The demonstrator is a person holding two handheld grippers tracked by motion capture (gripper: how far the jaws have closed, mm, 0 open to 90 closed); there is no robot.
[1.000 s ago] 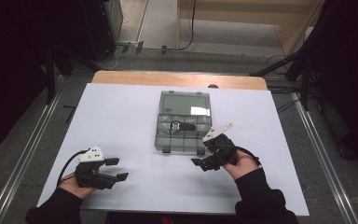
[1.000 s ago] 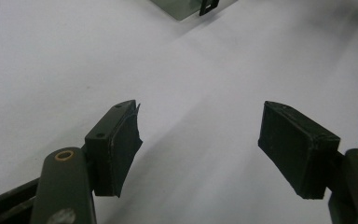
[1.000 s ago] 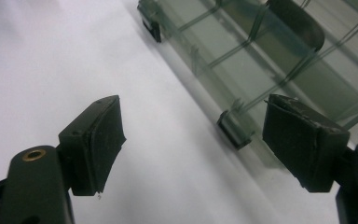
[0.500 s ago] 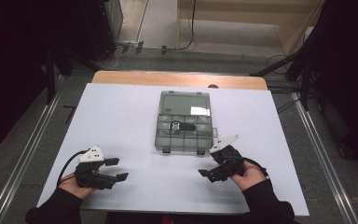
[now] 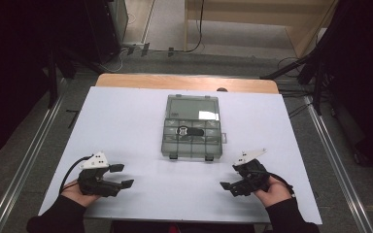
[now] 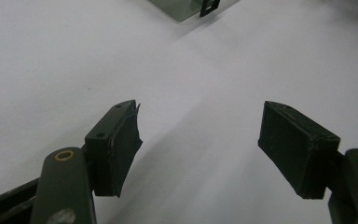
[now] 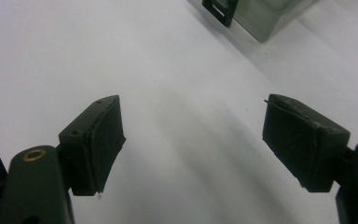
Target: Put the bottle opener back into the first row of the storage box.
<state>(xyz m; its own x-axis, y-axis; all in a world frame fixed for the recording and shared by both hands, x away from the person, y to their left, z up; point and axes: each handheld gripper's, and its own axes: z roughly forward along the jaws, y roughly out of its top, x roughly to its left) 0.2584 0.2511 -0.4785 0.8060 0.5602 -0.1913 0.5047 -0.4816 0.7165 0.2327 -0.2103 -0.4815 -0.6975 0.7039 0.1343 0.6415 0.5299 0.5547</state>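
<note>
Case (image 5: 192,127) sits mid-worktop (image 5: 126,121), lid closed, latches toward the person, so likely ready for opening or just finished. Left gripper (image 5: 120,175) sits near-left of case, right gripper (image 5: 229,187) near-right, both well apart from it, jaws apart and empty, held low over bare worktop. Dark item shows through the case lid. Nothing lies between grippers and case.

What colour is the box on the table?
The box is see-through smoky grey with black latches, clearest in the high view.
</note>
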